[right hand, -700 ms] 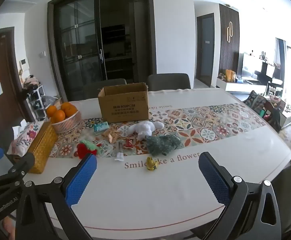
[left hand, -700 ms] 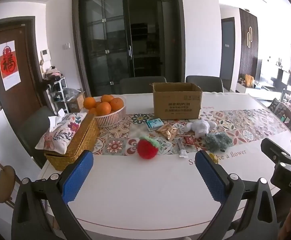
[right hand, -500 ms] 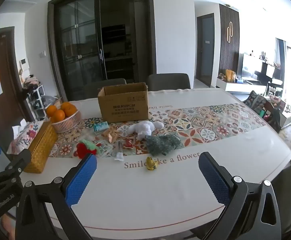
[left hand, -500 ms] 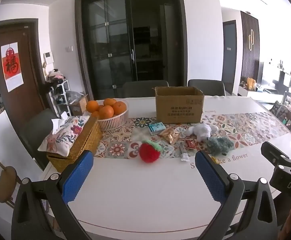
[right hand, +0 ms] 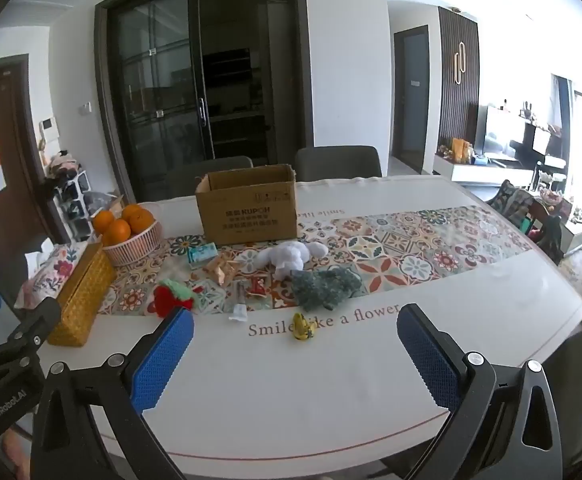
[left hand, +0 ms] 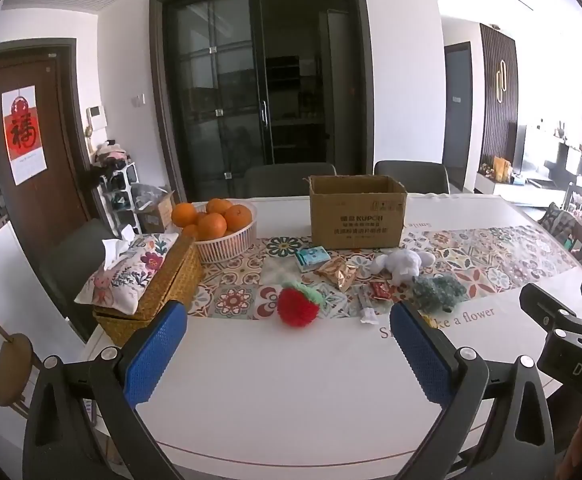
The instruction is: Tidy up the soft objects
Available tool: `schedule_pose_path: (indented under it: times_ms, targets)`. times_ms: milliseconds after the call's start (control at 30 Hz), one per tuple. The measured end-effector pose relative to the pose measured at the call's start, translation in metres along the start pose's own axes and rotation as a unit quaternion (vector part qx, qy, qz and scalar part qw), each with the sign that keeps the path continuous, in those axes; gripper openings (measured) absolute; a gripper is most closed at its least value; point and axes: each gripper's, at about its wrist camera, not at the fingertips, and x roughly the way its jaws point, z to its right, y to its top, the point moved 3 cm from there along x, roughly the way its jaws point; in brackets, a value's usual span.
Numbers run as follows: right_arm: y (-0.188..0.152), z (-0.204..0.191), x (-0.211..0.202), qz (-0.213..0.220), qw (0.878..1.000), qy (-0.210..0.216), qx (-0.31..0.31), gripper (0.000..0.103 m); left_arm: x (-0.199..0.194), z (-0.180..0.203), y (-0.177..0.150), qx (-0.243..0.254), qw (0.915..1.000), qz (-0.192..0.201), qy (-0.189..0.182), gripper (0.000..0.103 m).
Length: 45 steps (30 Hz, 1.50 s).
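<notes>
Three soft toys lie on the patterned runner in front of an open cardboard box (left hand: pixel 357 212) (right hand: pixel 249 206): a red plush strawberry (left hand: pixel 297 306) (right hand: pixel 171 300), a white plush animal (left hand: pixel 401 264) (right hand: pixel 291 256) and a dark green plush (left hand: pixel 437 292) (right hand: pixel 325 286). A small yellow toy (right hand: pixel 304 326) sits on the white table near the printed words. My left gripper (left hand: pixel 287 348) hangs open over the near table edge, short of the strawberry, with nothing between its blue pads. My right gripper (right hand: pixel 295 352) is open too, empty, just short of the yellow toy.
Snack packets (left hand: pixel 337 274) and a teal pack (left hand: pixel 311 258) lie among the toys. At the left stand a basket of oranges (left hand: pixel 219 226) and a wicker tissue box (left hand: pixel 151 280). Chairs (right hand: pixel 337 164) line the far side; the near white table (left hand: pixel 291 400) lies below both grippers.
Both views have tilted up a little, so the table and its objects sit lower in the frames. Neither gripper has changed its opening, and nothing on the table has moved.
</notes>
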Motion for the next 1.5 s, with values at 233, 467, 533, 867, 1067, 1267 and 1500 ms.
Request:
schedule_pose_path:
  times_ms: [233, 467, 533, 867, 1067, 1267, 1500]
  targets:
    - [-0.0022, -0.0012, -0.0012, -0.001, 1.000, 0.001, -0.001, 0.103, 0.0011, -0.0005, 0.0000, 0.000, 1.0000, -0.002, -0.001, 0.103]
    - [-0.0013, -0.0006, -0.0014, -0.001, 1.000, 0.000, -0.002, 0.103, 0.0007, -0.0002, -0.0001, -0.001, 1.0000, -0.002, -0.001, 0.103]
    - [-0.0016, -0.0004, -0.0018, -0.001, 1.000, 0.001, -0.001, 0.103, 0.0009, -0.0003, 0.0000, -0.001, 1.0000, -0.002, 0.000, 0.103]
    - [-0.0018, -0.0006, -0.0021, 0.000, 1.000, 0.000, -0.002, 0.103, 0.0006, -0.0003, -0.0001, -0.001, 1.0000, -0.002, -0.001, 0.103]
    - [-0.0002, -0.0050, 0.0036, 0.000, 1.000, 0.001, -0.001, 0.103, -0.0005, 0.0010, 0.0005, 0.000, 1.0000, -0.001, -0.001, 0.103]
    - [0.0006, -0.0064, 0.0017, -0.001, 1.000, 0.002, -0.003, 0.103, -0.0008, 0.0013, 0.0002, 0.000, 1.0000, -0.001, -0.002, 0.103]
    - [0.0038, -0.0027, -0.0011, -0.001, 1.000, 0.005, -0.005, 0.103, -0.0010, 0.0006, 0.0001, 0.000, 1.0000, -0.001, -0.002, 0.103]
